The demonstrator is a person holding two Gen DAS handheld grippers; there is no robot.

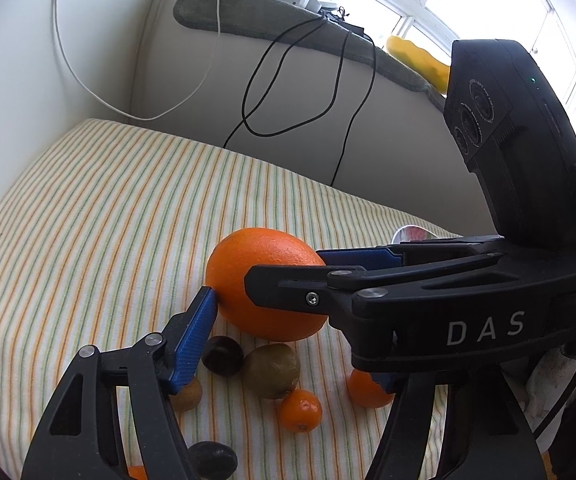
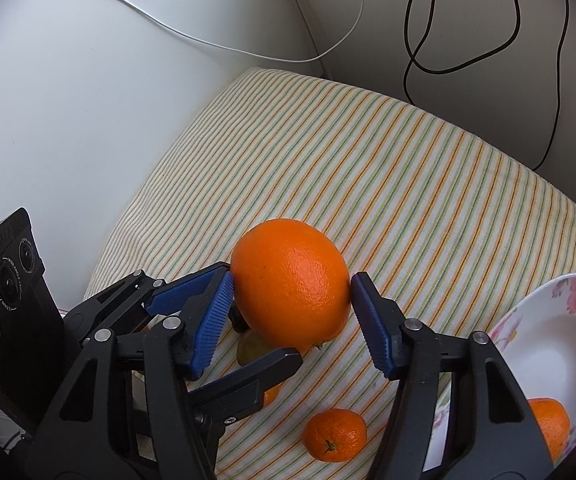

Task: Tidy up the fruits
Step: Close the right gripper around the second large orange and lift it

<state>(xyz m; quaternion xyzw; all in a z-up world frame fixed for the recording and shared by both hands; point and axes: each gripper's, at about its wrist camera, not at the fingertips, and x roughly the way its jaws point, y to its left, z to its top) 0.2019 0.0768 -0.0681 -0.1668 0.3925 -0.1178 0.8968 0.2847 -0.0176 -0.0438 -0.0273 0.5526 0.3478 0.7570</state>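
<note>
A large orange is held above the striped cloth. My right gripper is shut on it, blue pads on both sides. In the left wrist view the right gripper crosses from the right. My left gripper spreads around the orange, its left pad touching the orange's lower left; its right finger is mostly hidden. Below lie two kiwis, a dark fruit, mandarins and an avocado.
A white flowered plate at the right holds a mandarin. Another mandarin lies behind the right gripper. White walls and loose cables stand behind the cloth. A grey mat and yellow object lie on the sill.
</note>
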